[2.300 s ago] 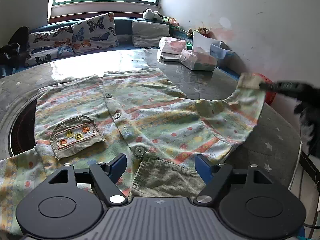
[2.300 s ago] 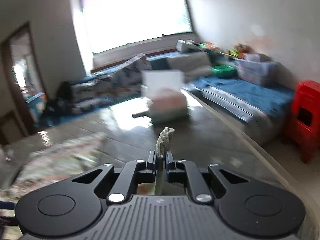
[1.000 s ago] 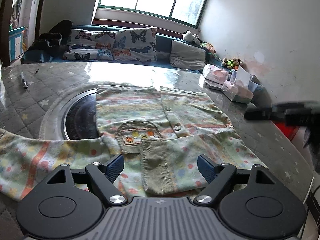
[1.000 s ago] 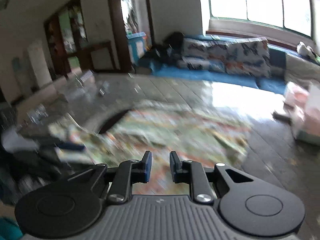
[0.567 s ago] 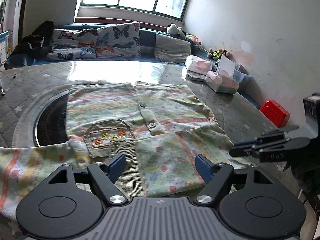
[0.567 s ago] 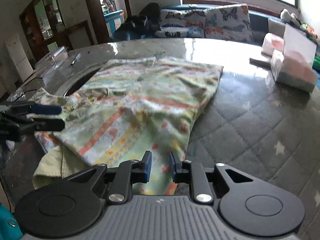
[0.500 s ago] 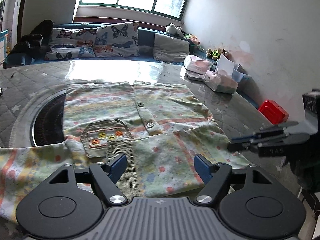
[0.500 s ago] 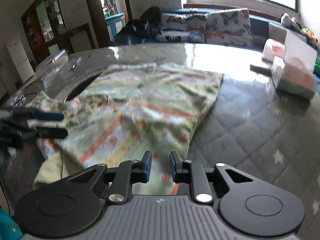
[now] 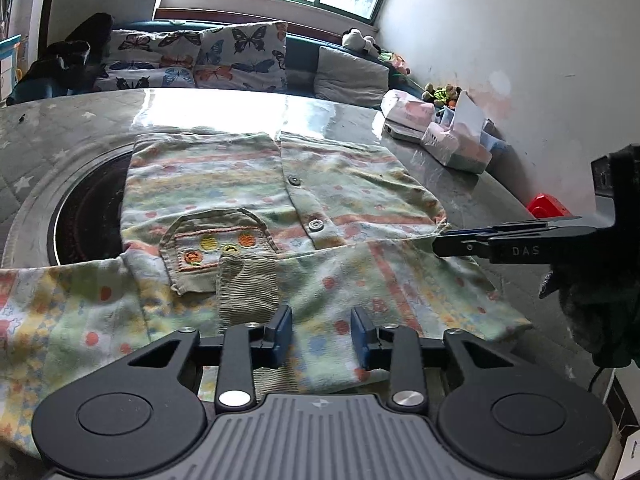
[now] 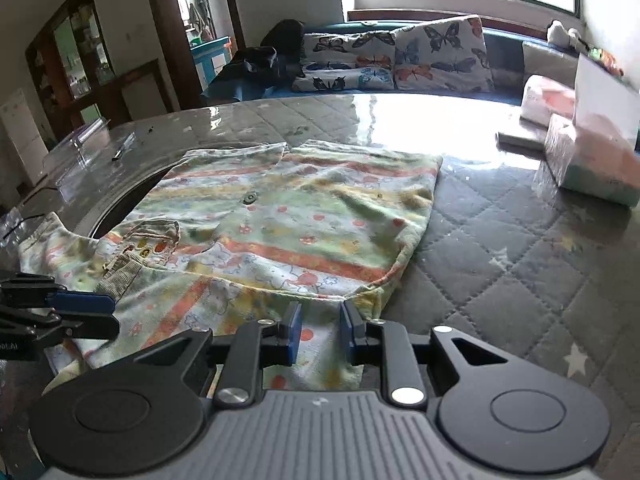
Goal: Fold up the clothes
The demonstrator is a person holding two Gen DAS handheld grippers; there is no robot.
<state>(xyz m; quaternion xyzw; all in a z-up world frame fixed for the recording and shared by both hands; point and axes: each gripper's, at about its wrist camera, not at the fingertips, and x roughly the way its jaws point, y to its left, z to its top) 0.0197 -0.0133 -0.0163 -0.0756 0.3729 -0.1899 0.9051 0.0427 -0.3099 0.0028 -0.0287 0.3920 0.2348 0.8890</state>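
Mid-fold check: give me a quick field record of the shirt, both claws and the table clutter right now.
garment: patterned shirt, spread on the quilted table, buttons up
right sleeve: folded across the chest, corduroy cuff beside the pocket
left sleeve: unfolded, trailing off to the side
left claw: open, empty, over the folded sleeve
right claw: open, empty, at the shirt's edge
clutter: tissue packs at the table's far side
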